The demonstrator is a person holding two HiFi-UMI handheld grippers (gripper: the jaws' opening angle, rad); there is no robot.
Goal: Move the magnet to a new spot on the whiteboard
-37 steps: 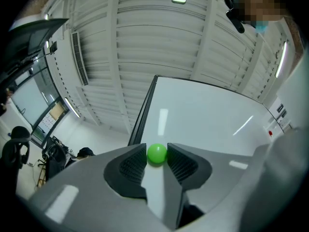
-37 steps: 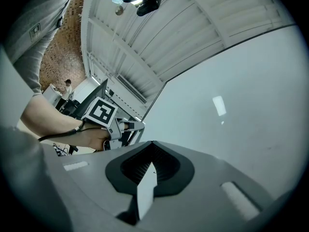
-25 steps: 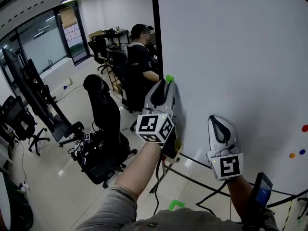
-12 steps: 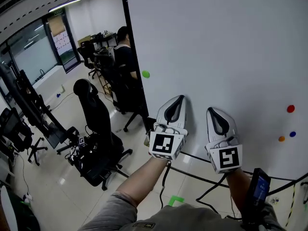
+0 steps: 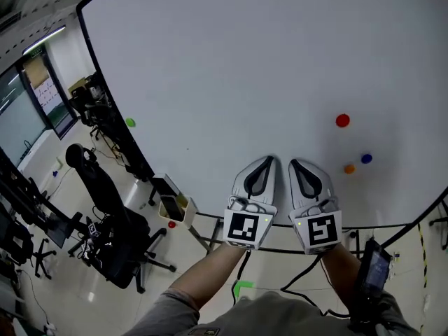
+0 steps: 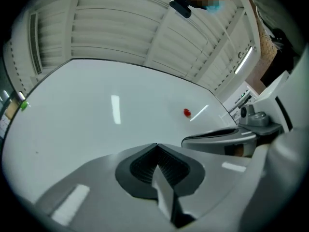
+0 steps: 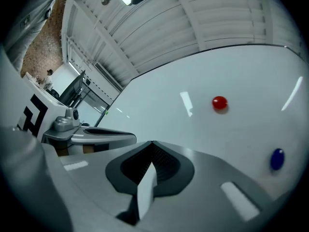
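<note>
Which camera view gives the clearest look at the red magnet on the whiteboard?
The right gripper view: there the red magnet appears largest and unobstructed on the whiteboard. The head view shows it smaller; the left gripper view shows only a tiny red dot.

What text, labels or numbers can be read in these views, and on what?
Nothing is legible in any view.
The black-and-white square marker on the left gripper: coded pattern, no letters.
The matching marker on the right gripper: likewise.
The paper poster on the far glass door: too small to read.
The dark handheld device at lower right: screen blurred.
The white whiteboard: no writing.
</note>
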